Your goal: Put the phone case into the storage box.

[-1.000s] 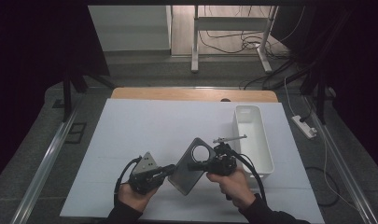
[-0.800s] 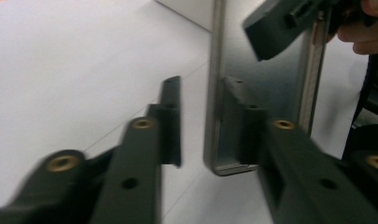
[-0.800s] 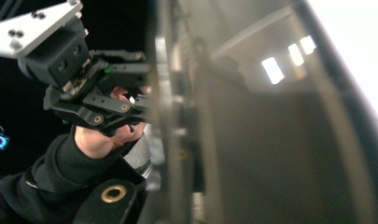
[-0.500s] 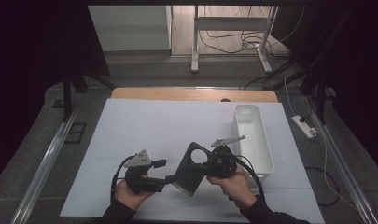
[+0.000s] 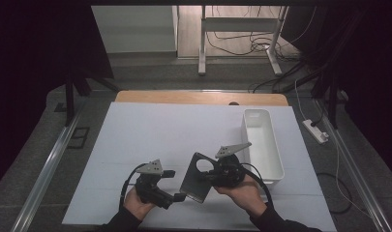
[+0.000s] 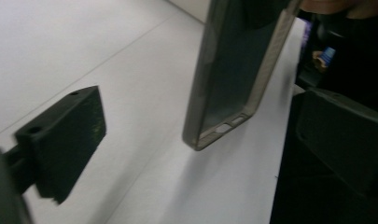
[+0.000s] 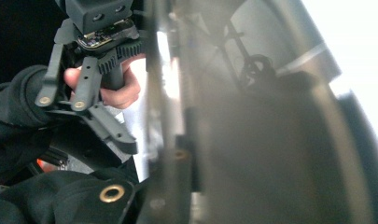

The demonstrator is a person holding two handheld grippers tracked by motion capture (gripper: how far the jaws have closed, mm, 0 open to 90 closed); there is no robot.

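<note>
Pinching phone case (image 5: 197, 178) w/ right gripper (image 5: 214, 175), long axis tilted down toward near table edge; left gripper (image 5: 176, 186) jaws just opened wide, nothing clamped, case lower end betw. them.

In the left gripper view, the top edge cuts off the upper part of the phone case (image 6: 233, 74), and the right jaw of the left claw (image 6: 196, 140) is blurred and cut by the right edge. In the right gripper view, the phone case (image 7: 252, 116) is a close blur. The right claw's (image 5: 210, 176) contact with the case is too small to tell in the high view.
</note>
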